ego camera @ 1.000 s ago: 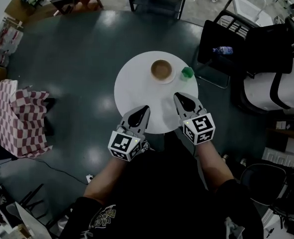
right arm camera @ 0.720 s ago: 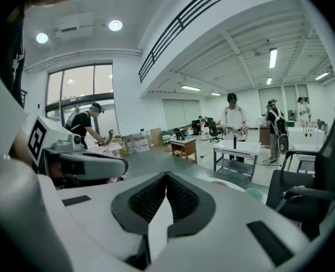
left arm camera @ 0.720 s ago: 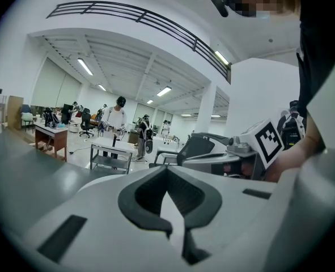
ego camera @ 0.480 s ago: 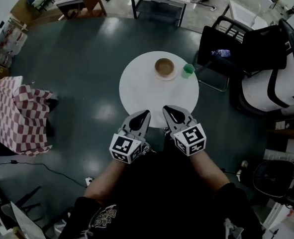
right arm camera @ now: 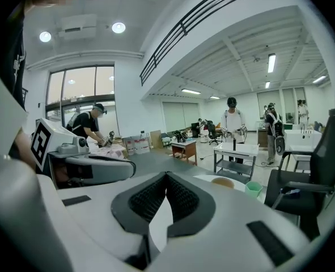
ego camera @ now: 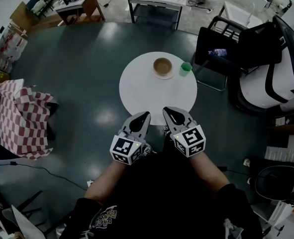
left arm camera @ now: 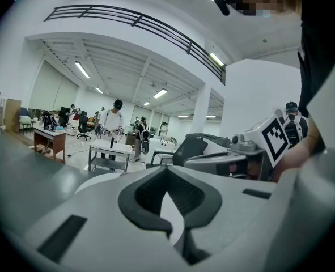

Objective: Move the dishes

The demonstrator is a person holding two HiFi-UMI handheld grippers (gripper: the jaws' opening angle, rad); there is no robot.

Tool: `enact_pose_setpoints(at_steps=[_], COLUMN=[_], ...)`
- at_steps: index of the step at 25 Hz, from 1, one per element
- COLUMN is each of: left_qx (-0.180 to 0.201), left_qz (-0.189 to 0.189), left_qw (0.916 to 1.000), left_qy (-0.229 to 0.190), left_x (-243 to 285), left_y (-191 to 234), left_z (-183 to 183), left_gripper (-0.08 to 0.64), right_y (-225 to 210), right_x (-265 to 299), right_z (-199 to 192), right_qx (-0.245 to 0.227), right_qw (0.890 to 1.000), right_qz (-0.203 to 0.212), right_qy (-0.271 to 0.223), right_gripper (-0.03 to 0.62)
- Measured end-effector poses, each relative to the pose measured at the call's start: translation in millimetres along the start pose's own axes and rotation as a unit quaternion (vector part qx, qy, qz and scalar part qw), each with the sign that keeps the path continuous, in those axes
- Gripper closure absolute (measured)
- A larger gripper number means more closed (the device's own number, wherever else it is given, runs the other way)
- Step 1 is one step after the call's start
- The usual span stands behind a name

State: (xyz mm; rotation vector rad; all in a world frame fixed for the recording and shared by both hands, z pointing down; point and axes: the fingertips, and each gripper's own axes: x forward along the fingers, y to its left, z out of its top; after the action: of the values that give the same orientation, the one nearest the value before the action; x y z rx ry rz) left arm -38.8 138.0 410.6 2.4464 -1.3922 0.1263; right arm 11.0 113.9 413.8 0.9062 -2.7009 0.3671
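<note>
Head view: left gripper (ego camera: pixel 146 115) and right gripper (ego camera: pixel 165 110) hovered at near edge of round white surface (ego camera: pixel 137 91), fingers of both pressed together, empty. Bowl (ego camera: pixel 162 65) on saucer (ego camera: pixel 163 76) sat at far side, green cup (ego camera: pixel 186 68) just beside. Likely approach step; next move called for reach across, fingers spread.

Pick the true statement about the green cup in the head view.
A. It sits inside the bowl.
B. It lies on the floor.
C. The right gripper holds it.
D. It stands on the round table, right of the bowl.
D: the green cup stands on the white round table, just right of the brown bowl.
</note>
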Motion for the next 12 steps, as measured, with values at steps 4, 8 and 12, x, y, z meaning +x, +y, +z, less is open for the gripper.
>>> enact_pose_setpoints(at_steps=[4,8,12], left_qx=[0.000,-0.007,0.019], left_qz=[-0.001,0.004,-0.004], left_qw=[1.0000,1.0000,0.9998], left_qy=[0.000,-0.001,-0.002], left_x=[0,11,31], left_y=[-1,3,1], left_z=[-3,0,13], left_gripper=[0.555,0.555,0.555], right_y=[0,-14,-43], right_x=[-3,-4,-2], right_z=[-2,-1,7], right_qx=[-0.003,-0.006,0.013], right_qw=[1.000,1.000,1.000], right_qz=[-0.008,-0.015,-0.025], right_qy=[0.000,0.003,-0.013], right_gripper=[0.571,0.571,0.569])
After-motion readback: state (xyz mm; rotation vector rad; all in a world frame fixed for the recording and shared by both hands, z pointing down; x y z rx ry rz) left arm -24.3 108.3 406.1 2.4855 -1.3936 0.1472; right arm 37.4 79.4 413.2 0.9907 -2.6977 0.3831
